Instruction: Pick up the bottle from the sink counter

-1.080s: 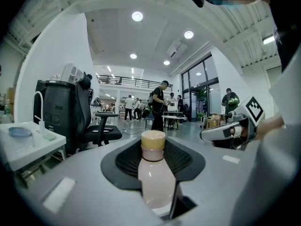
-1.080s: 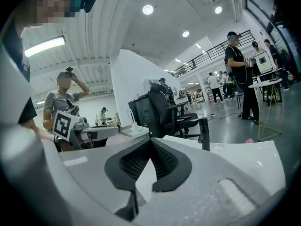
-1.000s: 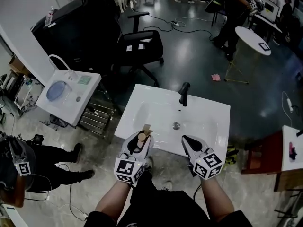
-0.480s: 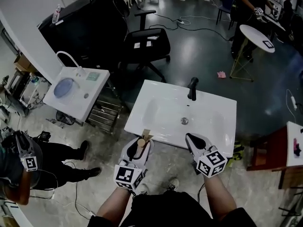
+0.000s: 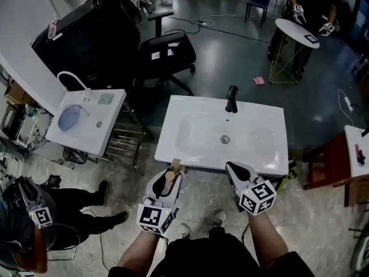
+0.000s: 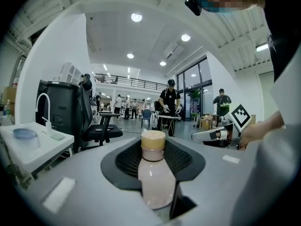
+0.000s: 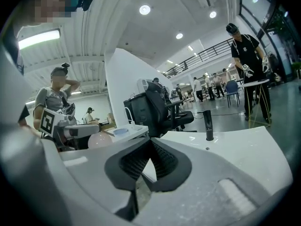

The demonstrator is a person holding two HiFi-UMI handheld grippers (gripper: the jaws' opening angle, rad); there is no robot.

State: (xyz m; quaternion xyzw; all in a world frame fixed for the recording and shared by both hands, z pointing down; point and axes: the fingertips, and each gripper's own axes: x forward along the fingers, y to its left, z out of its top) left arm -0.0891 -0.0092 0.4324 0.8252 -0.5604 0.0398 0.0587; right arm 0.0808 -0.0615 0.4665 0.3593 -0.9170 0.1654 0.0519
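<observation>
The bottle [image 5: 169, 178] has a pale pinkish body and a tan cap. It stands between the jaws of my left gripper [image 5: 172, 169], which is shut on it; in the left gripper view the bottle [image 6: 154, 179] fills the gap between the dark pads. My right gripper [image 5: 233, 167] is shut with nothing in it, its pads meeting in the right gripper view [image 7: 150, 149]. Both grippers hang over the floor just in front of the white sink counter [image 5: 193, 133] with its black faucet [image 5: 232, 98].
A smaller white sink [image 5: 86, 120] stands at the left, with a black office chair [image 5: 167, 51] behind it. A seated person [image 5: 26, 224] is at lower left. A round white table [image 5: 297, 33] and a reddish table [image 5: 326, 172] are on the right.
Both grippers have drawn back from over the sink's front edge and now hang over the floor in front of it. The bottle has stayed in the left gripper.
</observation>
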